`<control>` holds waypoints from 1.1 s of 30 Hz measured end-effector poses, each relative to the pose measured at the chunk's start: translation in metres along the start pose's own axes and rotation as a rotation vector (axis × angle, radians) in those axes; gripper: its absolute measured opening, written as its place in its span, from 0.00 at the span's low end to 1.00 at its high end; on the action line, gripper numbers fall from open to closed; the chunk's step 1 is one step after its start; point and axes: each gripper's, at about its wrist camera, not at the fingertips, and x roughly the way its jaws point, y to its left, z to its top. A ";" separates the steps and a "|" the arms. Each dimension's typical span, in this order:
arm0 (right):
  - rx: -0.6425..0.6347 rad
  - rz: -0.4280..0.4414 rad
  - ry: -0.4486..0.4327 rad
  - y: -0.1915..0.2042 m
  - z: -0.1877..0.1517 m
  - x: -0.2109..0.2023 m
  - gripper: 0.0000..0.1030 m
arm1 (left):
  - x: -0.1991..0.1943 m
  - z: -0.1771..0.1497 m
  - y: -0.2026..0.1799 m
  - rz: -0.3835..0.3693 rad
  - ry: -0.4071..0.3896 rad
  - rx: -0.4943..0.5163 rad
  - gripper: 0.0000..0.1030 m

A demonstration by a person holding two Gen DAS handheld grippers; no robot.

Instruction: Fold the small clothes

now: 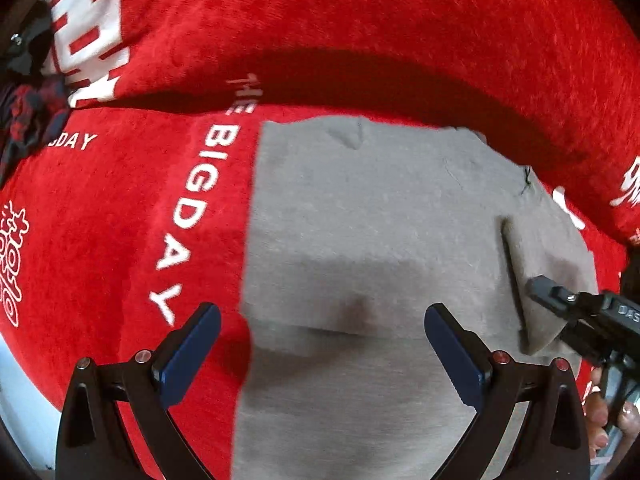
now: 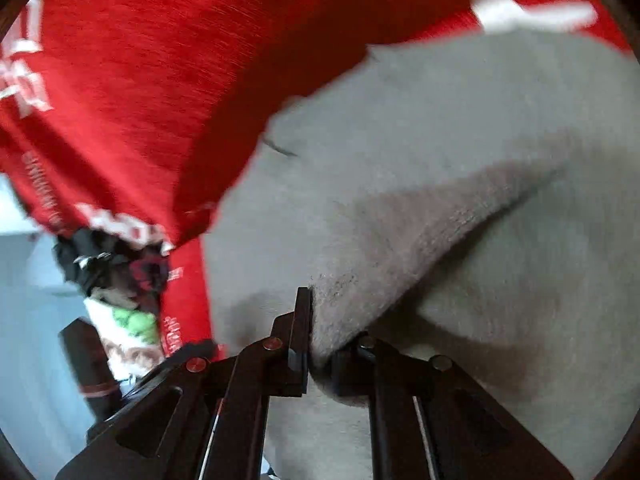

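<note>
A grey garment (image 1: 360,216) lies spread flat on a red cover (image 1: 120,220) printed "THE BIG DAY". My left gripper (image 1: 322,344) is open and empty, hovering over the garment's near left part. My right gripper (image 2: 320,344) is shut on a fold of the grey garment (image 2: 440,240) at its right edge and lifts that flap off the layer below. In the left wrist view the right gripper (image 1: 560,300) shows at the right, holding the raised flap (image 1: 544,264).
A red cushion back (image 1: 360,32) rises behind the garment. A pile of dark and patterned clothes (image 1: 32,112) sits at the far left; it also shows in the right wrist view (image 2: 116,276). A dark cylinder (image 2: 90,364) stands by the pale floor.
</note>
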 end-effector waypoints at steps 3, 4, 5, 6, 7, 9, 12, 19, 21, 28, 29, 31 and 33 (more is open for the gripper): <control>0.056 0.012 -0.096 -0.007 -0.008 -0.017 0.56 | -0.004 0.003 0.017 -0.035 -0.017 -0.016 0.99; 0.074 -0.003 -0.136 -0.009 -0.005 -0.023 0.55 | -0.005 0.004 0.021 -0.049 -0.023 -0.022 0.99; 0.093 -0.010 -0.163 -0.008 0.001 -0.027 0.52 | -0.009 0.004 0.024 -0.062 -0.028 -0.026 0.99; 0.110 -0.005 -0.180 -0.008 0.011 -0.030 0.32 | -0.011 0.004 0.027 -0.074 -0.033 -0.032 0.99; 0.111 -0.002 -0.181 -0.005 0.014 -0.032 0.10 | -0.011 0.006 0.031 -0.088 -0.037 -0.038 0.99; 0.039 0.006 -0.161 0.011 0.022 -0.030 0.07 | -0.012 0.008 0.038 -0.119 -0.042 -0.057 0.99; -0.185 -0.029 -0.076 0.057 0.016 -0.005 0.07 | -0.012 0.010 0.049 -0.176 -0.045 -0.097 0.99; -0.401 -0.205 0.158 0.087 -0.029 0.058 0.49 | -0.005 0.014 0.046 -0.201 -0.021 -0.112 0.99; -0.416 -0.198 0.154 0.081 -0.038 0.048 0.49 | 0.000 0.014 0.036 -0.224 -0.003 -0.090 0.99; -0.160 -0.157 0.045 0.005 -0.034 -0.035 0.49 | 0.031 0.008 -0.007 -0.346 0.149 -0.066 0.99; -0.111 -0.145 0.019 -0.007 -0.033 -0.045 0.49 | 0.034 0.007 -0.011 -0.355 0.161 -0.075 0.99; 0.026 -0.122 -0.061 -0.044 -0.031 -0.075 0.49 | 0.039 0.006 -0.017 -0.356 0.169 -0.106 0.99; 0.164 -0.102 -0.141 -0.078 -0.030 -0.099 0.49 | 0.038 0.007 -0.020 -0.320 0.148 -0.126 0.99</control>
